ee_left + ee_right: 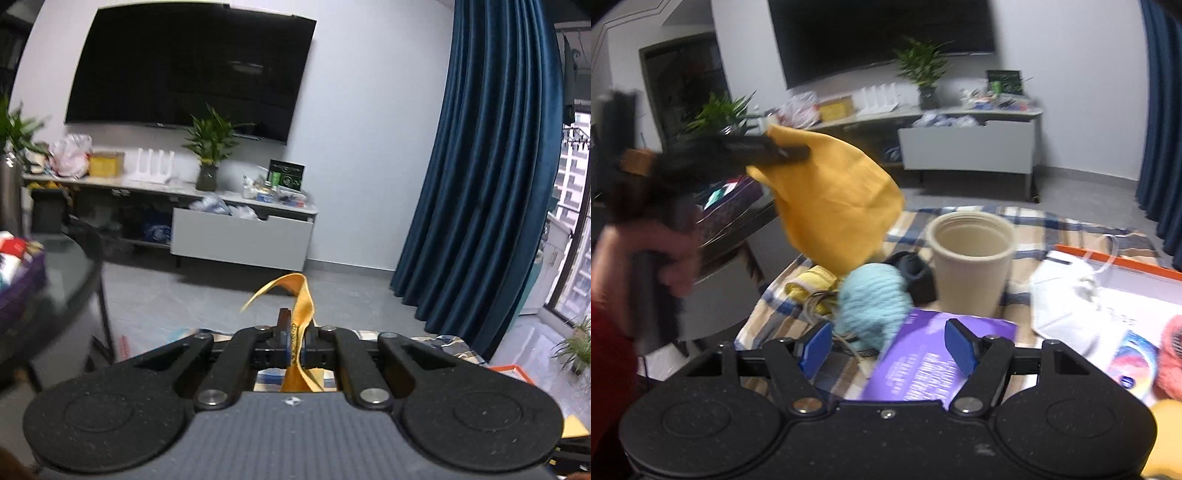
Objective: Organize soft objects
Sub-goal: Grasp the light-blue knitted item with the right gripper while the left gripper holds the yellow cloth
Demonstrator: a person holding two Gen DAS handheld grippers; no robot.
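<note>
the left gripper (790, 151) has its jaws clenched on the yellow cloth (834, 206), which hangs above the checked table (1034, 221). the right gripper (886, 347) has released jaws over the blue yarn ball (871, 302).

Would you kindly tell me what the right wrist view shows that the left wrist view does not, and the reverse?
Only the right wrist view shows the open right gripper, the beige cup, blue yarn ball, white mask and purple booklet. Only the left wrist view shows the left gripper pinching a fabric edge, with the blue curtain behind. Both show the yellow cloth, television and potted plant.
</note>
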